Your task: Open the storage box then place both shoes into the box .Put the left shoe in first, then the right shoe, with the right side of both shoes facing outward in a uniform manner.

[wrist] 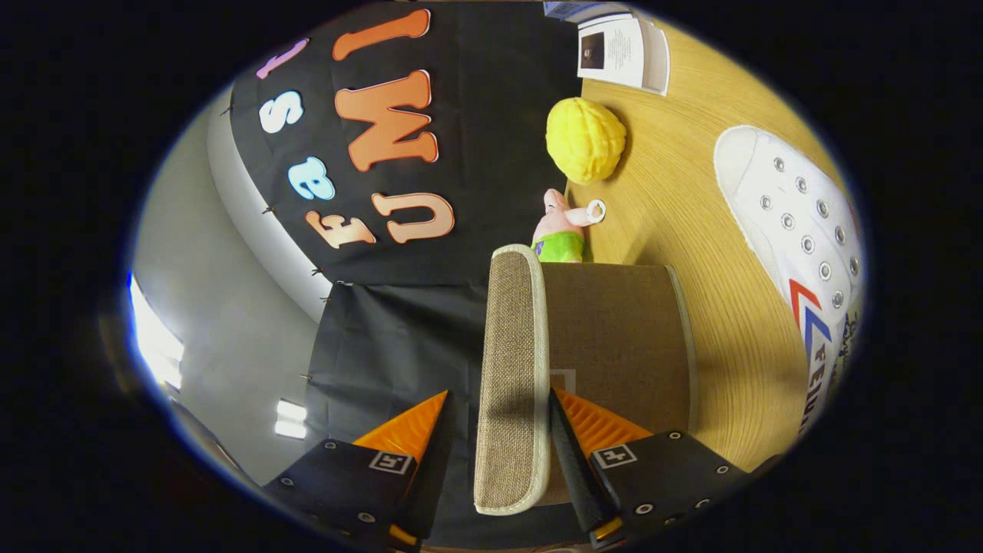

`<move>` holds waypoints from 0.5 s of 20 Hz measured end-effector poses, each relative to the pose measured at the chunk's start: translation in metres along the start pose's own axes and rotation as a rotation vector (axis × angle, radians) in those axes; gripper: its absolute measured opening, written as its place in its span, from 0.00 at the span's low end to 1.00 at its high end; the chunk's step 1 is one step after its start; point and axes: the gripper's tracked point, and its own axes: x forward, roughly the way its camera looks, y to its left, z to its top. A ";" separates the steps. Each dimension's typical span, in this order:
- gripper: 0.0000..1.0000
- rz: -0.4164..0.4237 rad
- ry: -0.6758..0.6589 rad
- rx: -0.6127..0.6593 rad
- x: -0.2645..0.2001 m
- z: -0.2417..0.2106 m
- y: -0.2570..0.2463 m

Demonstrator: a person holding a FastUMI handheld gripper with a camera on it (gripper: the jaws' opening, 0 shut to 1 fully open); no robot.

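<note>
The view is rolled sideways, so the wooden table [691, 200] runs down the right side. A brown fabric storage box [622, 338] stands on it just ahead of my fingers. Its beige woven lid [513, 346] lies between the two fingers of my gripper [499, 395]. One finger [572, 430] rests against the lid's edge on the box side. The other finger [418, 430] stands a small gap away from the lid. A white shoe [799, 230] with metal eyelets and a red and blue chevron lies on the table beyond the box, away from the fingers.
A yellow knobbly ball [585, 140] and a pink toy figure [564, 229] sit on the table behind the box. A printed booklet [623, 50] lies farther back. The black booth cloth [491, 169] hangs behind the table.
</note>
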 end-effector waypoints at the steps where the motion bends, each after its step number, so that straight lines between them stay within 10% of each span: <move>1: 0.68 0.010 0.007 -0.009 -0.001 -0.003 0.009; 6: 0.21 -0.052 0.034 -0.070 0.009 -0.011 0.027; 10: 0.03 -0.120 -0.012 -0.128 0.019 0.000 0.045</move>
